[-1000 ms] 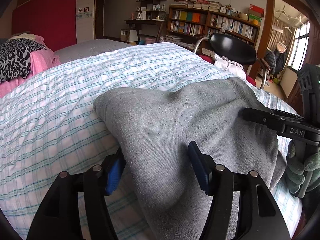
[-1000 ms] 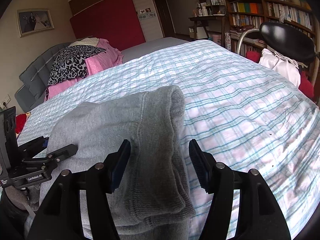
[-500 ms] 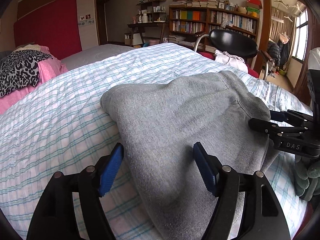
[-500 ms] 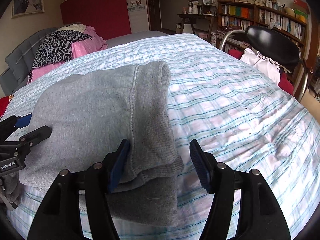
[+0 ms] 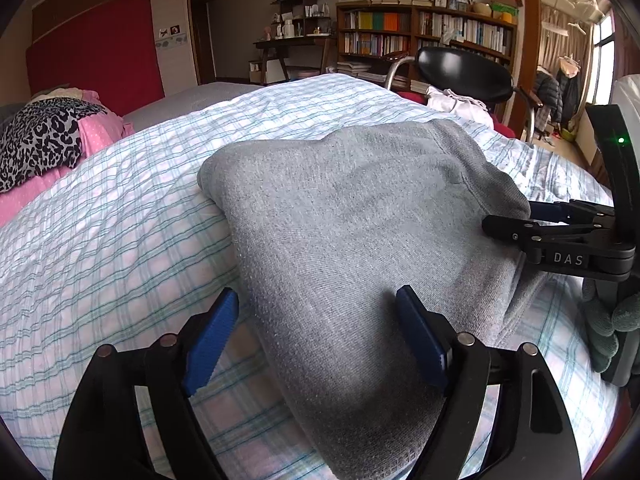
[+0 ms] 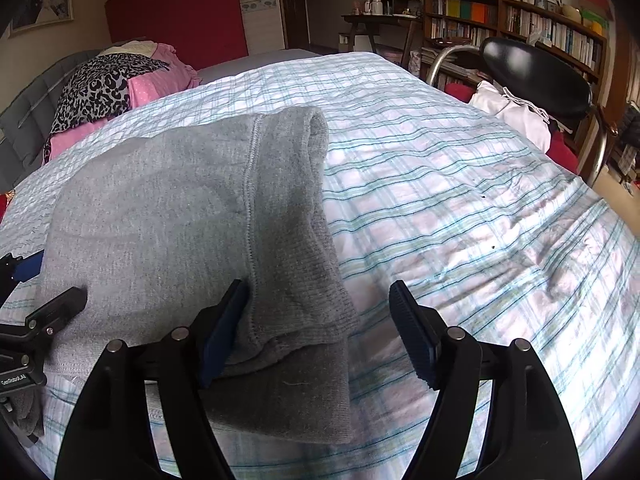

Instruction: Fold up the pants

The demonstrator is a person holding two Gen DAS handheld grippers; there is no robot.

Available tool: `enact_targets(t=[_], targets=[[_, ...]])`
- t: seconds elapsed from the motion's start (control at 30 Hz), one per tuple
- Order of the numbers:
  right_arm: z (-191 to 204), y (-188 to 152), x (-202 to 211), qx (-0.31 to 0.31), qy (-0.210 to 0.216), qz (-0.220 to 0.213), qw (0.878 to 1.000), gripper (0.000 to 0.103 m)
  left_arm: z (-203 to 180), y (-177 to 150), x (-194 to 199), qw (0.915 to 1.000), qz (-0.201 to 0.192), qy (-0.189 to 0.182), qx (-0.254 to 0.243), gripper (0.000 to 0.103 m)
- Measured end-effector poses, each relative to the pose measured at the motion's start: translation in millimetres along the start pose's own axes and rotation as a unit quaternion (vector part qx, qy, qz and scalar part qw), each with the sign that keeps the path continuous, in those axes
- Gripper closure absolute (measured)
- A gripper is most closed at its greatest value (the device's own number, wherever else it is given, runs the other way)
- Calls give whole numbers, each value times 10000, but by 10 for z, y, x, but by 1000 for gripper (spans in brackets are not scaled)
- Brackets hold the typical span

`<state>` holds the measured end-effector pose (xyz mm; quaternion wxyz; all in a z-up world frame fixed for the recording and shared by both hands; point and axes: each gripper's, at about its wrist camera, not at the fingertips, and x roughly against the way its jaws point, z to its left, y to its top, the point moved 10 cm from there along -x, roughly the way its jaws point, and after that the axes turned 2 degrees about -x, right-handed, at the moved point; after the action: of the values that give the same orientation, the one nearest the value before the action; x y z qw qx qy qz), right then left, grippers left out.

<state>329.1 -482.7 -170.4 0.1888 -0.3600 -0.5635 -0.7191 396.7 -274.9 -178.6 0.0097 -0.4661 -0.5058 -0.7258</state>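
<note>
While both jaws stand apart, the grey pants (image 5: 360, 232) lie folded into a thick bundle on the bed (image 5: 120, 240), which has a pale blue and pink checked cover.

Left wrist view: left hand-held gripper (image 5: 316, 336) has just been opening; blue pads wide apart. Pants' near folded edge sits between them. Right pad touches or sits just beside the cloth, can't tell which; left pad is clear of it. No clamping. Right hand-held gripper (image 5: 508, 220) shows at 3 o'clock, black, at the pants' far side edge, with a gloved hand (image 5: 604, 328) on its handle.

Right wrist view: right hand-held gripper (image 6: 316, 328) has also just been opening, pads apart. Ribbed end of the pants (image 6: 180, 220), past a stitched seam, lies between them, closer to the left pad, which touches or nearly touches the cloth. Right pad is well clear, over bare bed cover (image 6: 460, 200). Left hand-held gripper (image 6: 24, 280) peeks in at 9 o'clock by the pants' opposite edge.

Background: leopard-print cloth (image 6: 100, 88) on a pink heap (image 6: 160, 76) at 10 o'clock near the headboard. Black chair (image 6: 536, 76) at 2 o'clock beside the bed, white cloth (image 6: 516, 116) on it. Bookshelf (image 5: 424, 36) against the far wall at 1 o'clock in the left wrist view, with a red wall panel (image 5: 96, 44) at 11 o'clock.
</note>
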Motion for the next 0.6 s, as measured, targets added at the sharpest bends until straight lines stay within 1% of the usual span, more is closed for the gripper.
enact_targets(t=[0.13, 0.27, 0.4, 0.43, 0.5, 0.53, 0.57, 0.6], targets=[[49, -98, 251, -139, 205, -199, 9995, 29, 26, -63, 25, 9999, 52, -23, 122, 23], [118, -224, 459, -208, 291, -297, 9989, 28, 57, -111, 79, 9991, 132, -149, 366, 22], [258, -318, 625, -195, 342, -406, 9984, 27, 50, -161, 181, 9982, 149, -146, 565, 22], [291, -327, 668, -201, 341, -459, 9982, 22, 31, -165, 216, 9981, 129, -130, 595, 22], [352, -328, 769, -253, 351, -629, 9971, 18, 7, -181, 289, 9981, 73, -70, 610, 21], [382, -328, 819, -284, 342, -721, 9964, 17, -12, -184, 325, 9982, 47, -24, 601, 16], [413, -326, 862, -303, 324, -806, 9958, 17, -26, -185, 358, 9982, 16, 47, 595, 13], [438, -328, 903, -292, 302, -893, 9951, 12, -32, -180, 393, 9982, -36, 134, 584, 12]])
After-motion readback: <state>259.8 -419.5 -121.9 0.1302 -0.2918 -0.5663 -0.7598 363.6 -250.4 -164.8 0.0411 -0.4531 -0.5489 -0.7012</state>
